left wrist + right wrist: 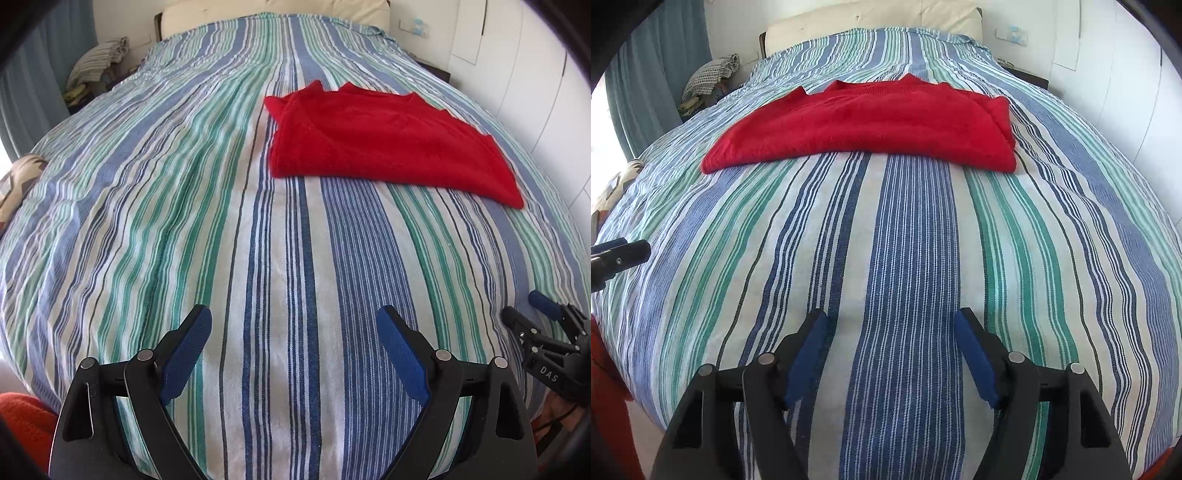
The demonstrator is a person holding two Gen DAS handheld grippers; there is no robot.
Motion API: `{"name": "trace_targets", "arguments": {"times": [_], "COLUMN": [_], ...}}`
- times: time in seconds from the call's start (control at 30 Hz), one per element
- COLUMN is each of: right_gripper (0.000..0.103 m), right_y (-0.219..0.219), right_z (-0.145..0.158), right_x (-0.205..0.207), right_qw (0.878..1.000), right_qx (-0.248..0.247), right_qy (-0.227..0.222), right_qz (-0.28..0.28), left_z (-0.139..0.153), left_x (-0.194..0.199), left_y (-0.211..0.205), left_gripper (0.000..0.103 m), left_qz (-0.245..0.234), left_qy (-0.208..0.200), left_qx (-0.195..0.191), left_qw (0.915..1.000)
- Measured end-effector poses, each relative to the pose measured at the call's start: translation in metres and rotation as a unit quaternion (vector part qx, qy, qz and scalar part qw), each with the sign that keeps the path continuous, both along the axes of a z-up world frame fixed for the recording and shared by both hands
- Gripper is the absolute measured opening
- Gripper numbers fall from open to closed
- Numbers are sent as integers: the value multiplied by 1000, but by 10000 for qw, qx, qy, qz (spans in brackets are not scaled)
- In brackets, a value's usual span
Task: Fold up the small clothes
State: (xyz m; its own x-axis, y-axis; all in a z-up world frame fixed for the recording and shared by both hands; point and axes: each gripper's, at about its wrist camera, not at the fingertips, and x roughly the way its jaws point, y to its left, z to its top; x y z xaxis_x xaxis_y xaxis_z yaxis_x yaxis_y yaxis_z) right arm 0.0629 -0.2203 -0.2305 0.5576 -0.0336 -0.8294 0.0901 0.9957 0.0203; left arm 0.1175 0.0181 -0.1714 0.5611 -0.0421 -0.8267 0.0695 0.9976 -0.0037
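Note:
A red knit garment [384, 140] lies folded flat on the striped bedspread [184, 206], ahead and to the right in the left wrist view. In the right wrist view the garment [864, 122] lies ahead across the middle of the bedspread [908, 236]. My left gripper [293, 317] is open and empty, held over the near end of the bed, well short of the garment. My right gripper [891, 317] is open and empty, also over the near end. The right gripper also shows at the right edge of the left wrist view [532, 306].
A cream headboard [871, 18] stands at the far end. A pile of striped cloth [99, 61] sits far left beside a blue curtain [44, 66]. White cupboard doors [524, 62] line the right side. Orange fabric [22, 421] shows at the bottom left.

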Motion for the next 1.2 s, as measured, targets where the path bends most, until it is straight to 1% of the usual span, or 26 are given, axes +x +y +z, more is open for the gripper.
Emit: {"name": "trace_targets", "arguments": {"times": [0.17, 0.3, 0.47, 0.6, 0.63, 0.7, 0.73, 0.77, 0.8, 0.87, 0.93, 0.97, 1.07, 1.13, 1.17, 1.2], "right_gripper": [74, 74, 78, 82, 85, 85, 84, 81, 81, 81, 81, 81, 81, 81, 79, 78], "right_y": [2, 3, 5, 5, 4, -3, -10, -21, -35, -71, -116, -135, -181, -196, -199, -197], "right_z": [-2, -2, -3, -3, -2, 4, 11, 20, 30, 52, 64, 65, 54, 39, 30, 22], "right_x": [-1, -2, -2, -1, 0, 4, 7, 10, 17, 38, 71, 88, 139, 164, 174, 183], "right_qw": [10000, 10000, 10000, 10000, 9999, 9993, 9983, 9964, 9939, 9888, 9797, 9756, 9681, 9581, 9530, 9508], "right_qx": [-54, -42, -68, 4, 87, 304, 549, 848, 1090, 1352, 1683, 1803, 1989, 2385, 2594, 2706], "right_qy": [-39, -31, -43, 4, 37, 152, 128, -6, -171, -487, -678, -703, -507, -422, -357, -284], "right_qz": [22, 16, 53, 76, 91, 150, 150, 94, -22, -402, -855, -1041, -1436, -1530, -1521, -1482], "left_z": [-13, -24, -21, -6, -5, -9, -14, -19, -25, -34, -36, -36, -40, -42, -43, -43], "left_x": [2, -1, -3, -3, -1, 4, 6, 7, 8, 8, 9, 10, 10, 10, 9, 8], "left_y": [1, 11, 20, 34, 38, 46, 49, 53, 57, 61, 58, 56, 55, 56, 56, 55], "left_gripper": [92, 92, 92, 92, 94, 95, 95, 95, 95, 95, 96, 97, 99, 99, 100, 100], "left_qz": [8, 8, 16, 165, 205, 268, 293, 308, 324, 319, 286, 257, 244, 257, 252, 235], "left_qy": [129, 200, 62, -361, -424, -414, -384, -338, -263, -199, -285, -310, -364, -408, -441, -470], "left_qx": [63, -109, -243, -466, -470, -426, -407, -401, -423, -505, -454, -432, -415, -447, -441, -416], "left_qw": [9999, 9997, 9997, 9981, 9978, 9979, 9980, 9981, 9982, 9980, 9982, 9983, 9982, 9978, 9977, 9977]}}
